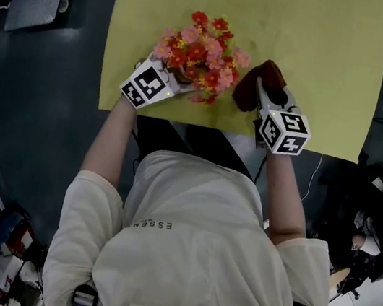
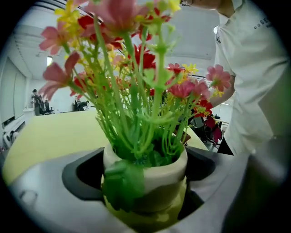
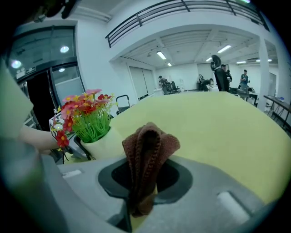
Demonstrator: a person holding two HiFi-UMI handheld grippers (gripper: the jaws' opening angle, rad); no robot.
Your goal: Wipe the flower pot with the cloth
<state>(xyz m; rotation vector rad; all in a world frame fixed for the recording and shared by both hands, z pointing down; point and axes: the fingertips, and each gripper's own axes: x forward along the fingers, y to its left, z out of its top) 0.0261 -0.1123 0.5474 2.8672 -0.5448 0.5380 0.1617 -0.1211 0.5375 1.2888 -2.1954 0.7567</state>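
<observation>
Our left hand-held gripper (image 1: pixel 172 84) stands wide around the pot (image 2: pixel 150 175) near six o'clock on the surface (image 1: pixel 325 62). The right hand-held gripper (image 1: pixel 264 92) pinches the cloth (image 3: pixel 148 154) at the pot's three o'clock. We could tip the unclamped pot while wiping.

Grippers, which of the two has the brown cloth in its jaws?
The right gripper: the brown cloth is pinched between its jaws. The left gripper has the flower pot between its jaws instead, no cloth.

Office hall: chairs (image 3: pixel 172 87), mezzanine railing (image 3: pixel 182 10).
</observation>
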